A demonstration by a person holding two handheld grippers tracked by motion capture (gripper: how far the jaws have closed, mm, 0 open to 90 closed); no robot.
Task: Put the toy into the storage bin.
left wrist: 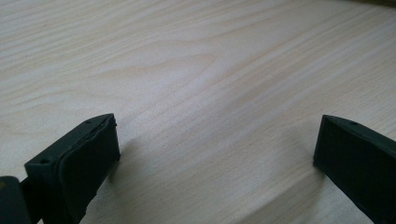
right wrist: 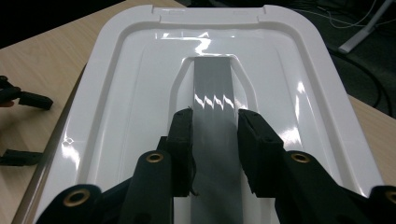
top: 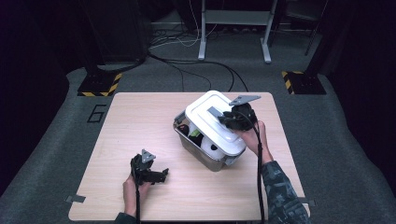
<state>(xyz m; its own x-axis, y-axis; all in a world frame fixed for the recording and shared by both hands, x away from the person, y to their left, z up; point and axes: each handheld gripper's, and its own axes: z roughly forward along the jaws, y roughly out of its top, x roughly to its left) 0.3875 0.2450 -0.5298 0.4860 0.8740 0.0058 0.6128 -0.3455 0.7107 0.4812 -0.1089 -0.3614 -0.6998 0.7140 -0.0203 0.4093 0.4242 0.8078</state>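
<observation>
Box contents [top: 195, 134] — half-hidden under lid [top: 212, 119]

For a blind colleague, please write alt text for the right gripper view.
The right gripper, with black jaws, is shut on the flat grey handle strip of a glossy white plastic lid with rounded corners. The light wooden table shows at the left, with the left gripper lying farther off on it.

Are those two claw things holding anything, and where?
The right gripper clamps the grey handle of the white lid. The left gripper is open over the table, holding nothing.
</observation>
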